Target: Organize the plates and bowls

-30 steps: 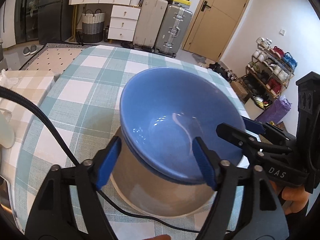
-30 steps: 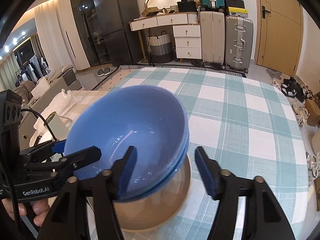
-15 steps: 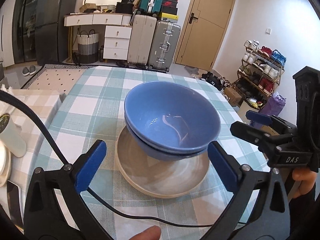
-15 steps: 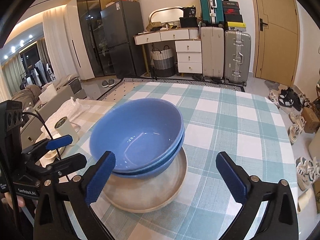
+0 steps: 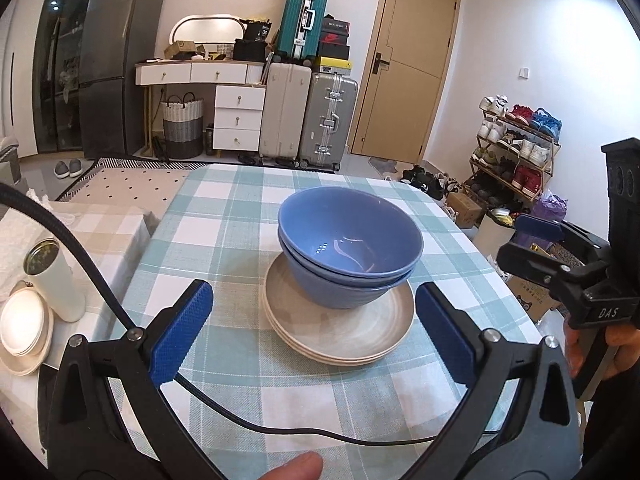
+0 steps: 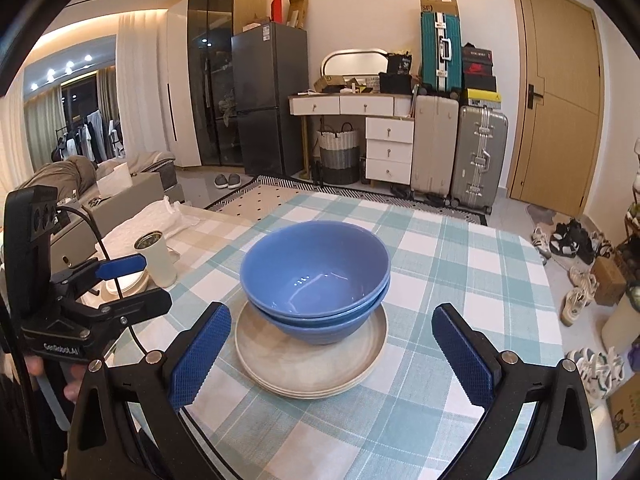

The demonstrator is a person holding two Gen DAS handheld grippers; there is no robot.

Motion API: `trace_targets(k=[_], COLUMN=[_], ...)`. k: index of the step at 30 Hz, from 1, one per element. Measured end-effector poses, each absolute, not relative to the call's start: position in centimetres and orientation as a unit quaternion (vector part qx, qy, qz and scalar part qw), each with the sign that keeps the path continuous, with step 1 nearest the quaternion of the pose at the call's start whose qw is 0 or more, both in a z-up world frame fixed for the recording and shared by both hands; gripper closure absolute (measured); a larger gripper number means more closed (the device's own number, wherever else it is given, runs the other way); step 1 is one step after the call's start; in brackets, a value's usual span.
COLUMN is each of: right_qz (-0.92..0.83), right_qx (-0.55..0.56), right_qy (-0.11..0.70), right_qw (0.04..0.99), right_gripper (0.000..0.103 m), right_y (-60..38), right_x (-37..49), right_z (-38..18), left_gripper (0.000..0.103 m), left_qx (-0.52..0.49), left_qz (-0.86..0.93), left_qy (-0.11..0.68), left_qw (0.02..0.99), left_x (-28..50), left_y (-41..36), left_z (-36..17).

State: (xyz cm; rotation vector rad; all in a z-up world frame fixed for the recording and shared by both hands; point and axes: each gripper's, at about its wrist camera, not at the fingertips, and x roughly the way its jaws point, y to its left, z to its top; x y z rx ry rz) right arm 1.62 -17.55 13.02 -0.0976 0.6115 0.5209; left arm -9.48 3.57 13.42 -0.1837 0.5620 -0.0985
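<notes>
The nested blue bowls (image 5: pixel 350 248) on the stacked plates (image 5: pixel 340 330) are seen at twelve o'clock of both grippers' fingers (image 5: pixel 182 330), spread apart and empty; neither is nearer.

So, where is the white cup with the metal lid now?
In the left wrist view the white cup stands at the far left, off the checked tablecloth, beside small white dishes.
</notes>
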Motion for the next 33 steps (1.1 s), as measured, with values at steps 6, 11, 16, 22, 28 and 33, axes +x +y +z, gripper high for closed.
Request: trace_targets(k=[6, 11, 16, 22, 28, 33], right_qz=[0.248, 0.249, 0.254, 0.254, 0.267, 0.286], right_qx=[-0.043, -0.035, -0.028, -0.023, -0.018, -0.017], right_qy=[0.286, 0.274, 0.273, 0.258, 0.244, 0.233], right_qw=[0.925, 0.928, 0.928, 0.932, 0.932, 0.929], right_gripper=[0.001, 0.001, 0.001, 0.001, 0.001, 0.001], right_y=[-18.5, -19.4, -20.1, -20.8, -21.1, -20.9], right_x=[0.3, 0.0, 0.3, 0.8, 0.9, 0.8], right_z=[12.6, 10.7, 8.4, 6.1, 4.6, 3.8], left_gripper=[0.002, 0.002, 0.002, 0.002, 0.002, 0.002], left_qx=[-0.074, -0.048, -0.025, -0.029, -0.031, -0.029], left_qz=[-0.039, -0.035, -0.028, -0.033, -0.036, -0.037], left_qy=[0.257, 0.232, 0.22, 0.221, 0.222, 0.212], left_qw=[0.963, 0.971, 0.975, 0.974, 0.974, 0.976], left_x=[-11.8, -12.1, -11.3, -9.2, -6.9, -6.1], left_y=[4.0, 3.4, 2.6, 2.2, 1.8, 1.5], left_z=[13.3, 12.0, 9.9, 7.3, 5.4, 4.5])
